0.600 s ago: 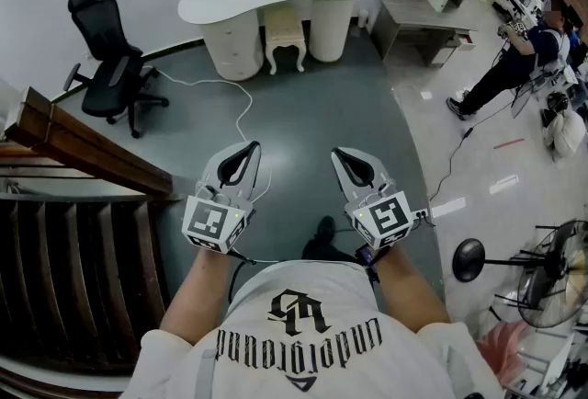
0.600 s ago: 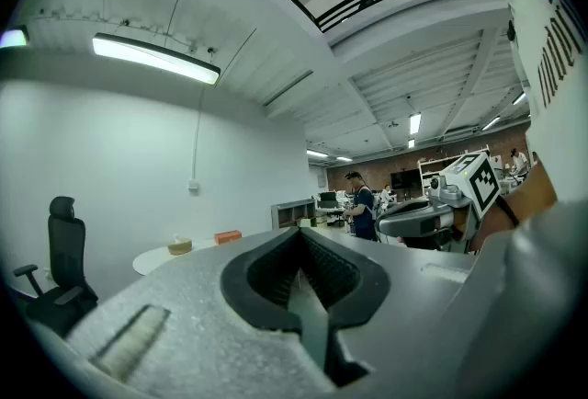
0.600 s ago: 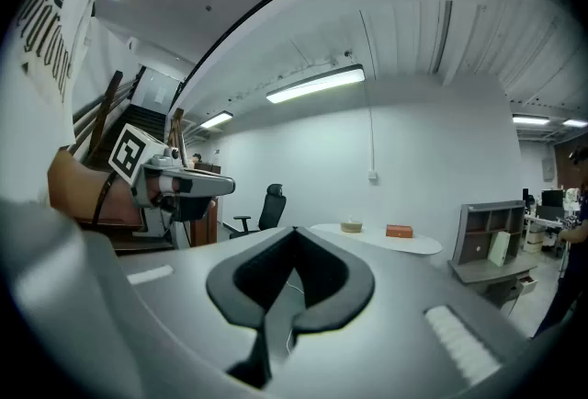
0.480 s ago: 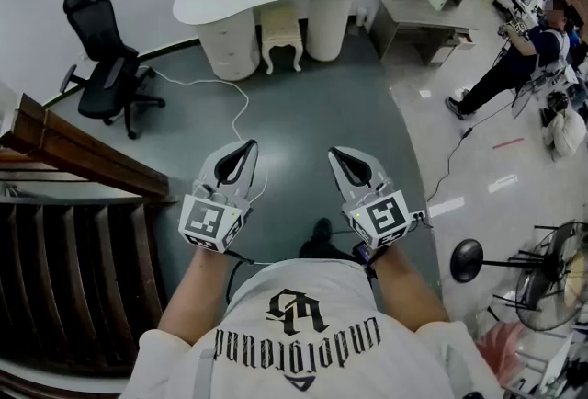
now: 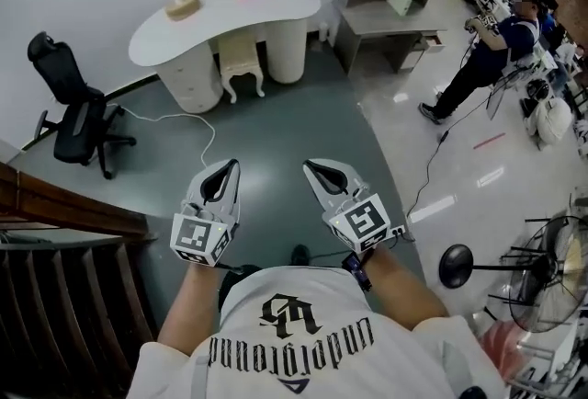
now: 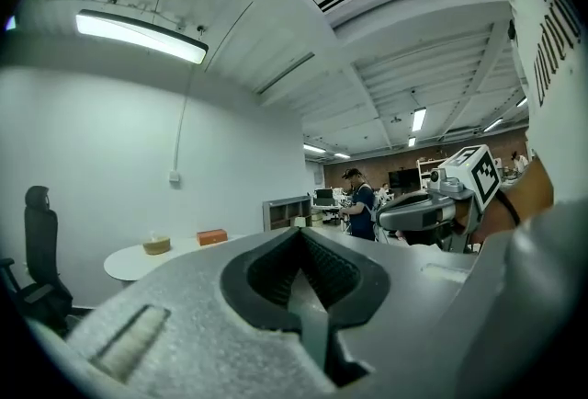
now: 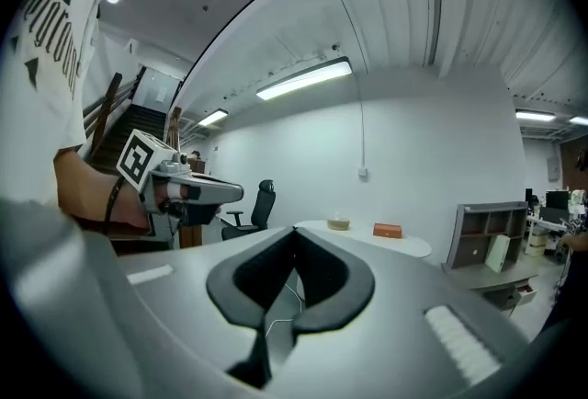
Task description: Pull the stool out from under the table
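The stool [image 5: 241, 66] under the desk [image 5: 220, 9] lies well ahead of both clenched, empty tongs, nearer the left tongs [image 5: 224, 169] than the right tongs [image 5: 315, 169].

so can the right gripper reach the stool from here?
Probably not yet: the stool sits tucked under the white table, far across the floor from the right gripper. The way between looks open, so walking up seems unobstructed.

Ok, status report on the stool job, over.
Left tool, right tool: both shut, empty. Stool tucked under table across the room, untouched. White cable on floor in between.
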